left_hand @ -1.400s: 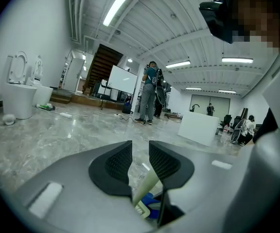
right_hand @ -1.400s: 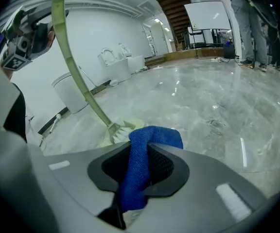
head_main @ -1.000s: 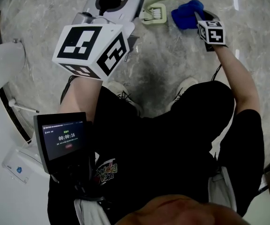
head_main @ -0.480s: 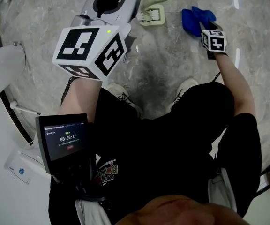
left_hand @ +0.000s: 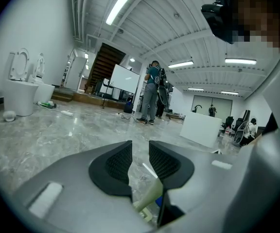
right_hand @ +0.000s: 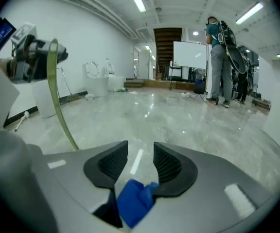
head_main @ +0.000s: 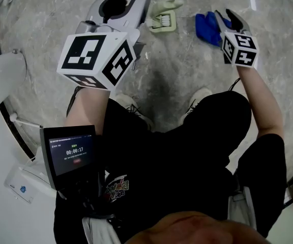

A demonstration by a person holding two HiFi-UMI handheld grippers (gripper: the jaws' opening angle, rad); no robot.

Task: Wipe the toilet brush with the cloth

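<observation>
**Q:** Where's the toilet brush (head_main: 163, 19) kept?

**A:** Far middle, handle pinched in the left gripper (left_hand: 140, 152) jaws. Right gripper (right_hand: 140, 152) jaws are being opened, with the cloth (head_main: 207, 28) seen loose below.

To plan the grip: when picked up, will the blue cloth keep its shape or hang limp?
Probably limp: the blue cloth lies bunched in soft folds. Likely light, as it looks thin. The right gripper, its jaws opening with the cloth low between them, may hold a thick fold more surely than one edge.
</observation>
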